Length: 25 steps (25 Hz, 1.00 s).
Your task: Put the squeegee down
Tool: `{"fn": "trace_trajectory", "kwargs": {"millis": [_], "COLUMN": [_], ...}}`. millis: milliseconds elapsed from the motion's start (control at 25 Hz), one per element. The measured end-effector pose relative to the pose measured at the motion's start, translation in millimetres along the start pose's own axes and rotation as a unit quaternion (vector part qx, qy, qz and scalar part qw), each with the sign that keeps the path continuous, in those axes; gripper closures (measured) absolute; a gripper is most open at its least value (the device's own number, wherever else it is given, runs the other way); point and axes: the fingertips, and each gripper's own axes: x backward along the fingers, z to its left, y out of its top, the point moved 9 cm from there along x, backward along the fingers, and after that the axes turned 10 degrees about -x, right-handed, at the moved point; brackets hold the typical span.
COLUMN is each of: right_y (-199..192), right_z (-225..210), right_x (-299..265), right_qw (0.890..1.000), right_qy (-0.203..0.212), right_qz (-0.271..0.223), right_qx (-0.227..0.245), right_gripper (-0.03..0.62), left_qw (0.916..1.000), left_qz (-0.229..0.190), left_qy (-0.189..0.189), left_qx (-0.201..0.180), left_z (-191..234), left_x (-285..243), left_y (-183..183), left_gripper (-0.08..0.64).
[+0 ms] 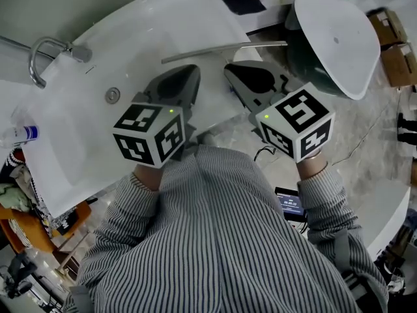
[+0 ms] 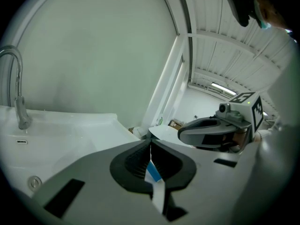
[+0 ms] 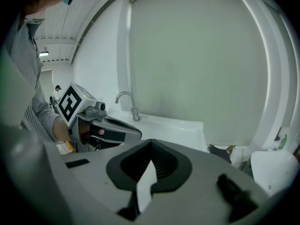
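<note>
Hovering side by side over the sink (image 1: 71, 129) rim: left tongs (image 2: 150, 143) pressing together on nothing, right tongs (image 3: 151, 144) also pressing together, empty. Lying just ahead of both and apart from them, across the sink's far corner: a thin grey bar, probably the squeegee (image 1: 221, 49).
</note>
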Motion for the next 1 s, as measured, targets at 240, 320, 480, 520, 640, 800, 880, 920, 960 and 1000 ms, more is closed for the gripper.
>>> {"fn": "trace_trajectory", "kwargs": {"millis": [240,320,480,520,640,800,880,920,960,1000], "right_y": [0.9,1.9,4.8,5.0,4.5,3.5,1.3,-0.2,-1.7,-3.3], "right_z": [1.1,1.5,2.6,3.2,6.0,9.4,11.5,12.5,13.2,13.9], "right_x": [0.5,0.6,4.1,5.3,7.4,7.8,8.3,8.9,9.6,10.3], "right_qw": [1.000,1.000,0.999,0.999,0.999,0.999,0.999,0.999,0.999,0.999], "right_qy": [-0.009,-0.009,-0.010,-0.012,-0.012,-0.013,-0.011,-0.010,-0.010,-0.010], "right_qz": [-0.021,-0.023,-0.029,-0.030,-0.027,-0.028,-0.030,-0.030,-0.030,-0.030], "right_qx": [-0.004,-0.004,0.005,0.008,0.018,0.021,0.021,0.021,0.021,0.021], "right_gripper": [0.577,0.578,0.577,0.578,0.577,0.578,0.578,0.578,0.578,0.578], "left_qw": [1.0000,1.0000,0.9999,0.9999,0.9998,0.9998,0.9997,0.9997,0.9996,0.9995], "left_qz": [-0.001,-0.001,-0.001,-0.002,-0.004,-0.008,-0.010,-0.011,-0.012,-0.013], "left_qy": [-0.005,-0.008,-0.013,-0.014,-0.017,-0.019,-0.021,-0.023,-0.025,-0.027], "left_qx": [0.002,0.001,0.002,0.001,0.001,-0.001,0.000,0.002,0.003,0.004], "left_z": [-2.2,-2.4,-3.4,-4.0,-4.9,-4.9,-5.7,-6.6,-7.6,-8.7], "left_x": [0.8,0.9,0.5,0.3,0.2,0.9,1.4,1.5,1.5,1.4], "left_y": [-0.2,0.0,-0.5,-0.5,0.2,2.0,1.7,1.6,1.5,1.7], "left_gripper": [0.547,0.547,0.548,0.546,0.547,0.547,0.548,0.546,0.546,0.546]}}
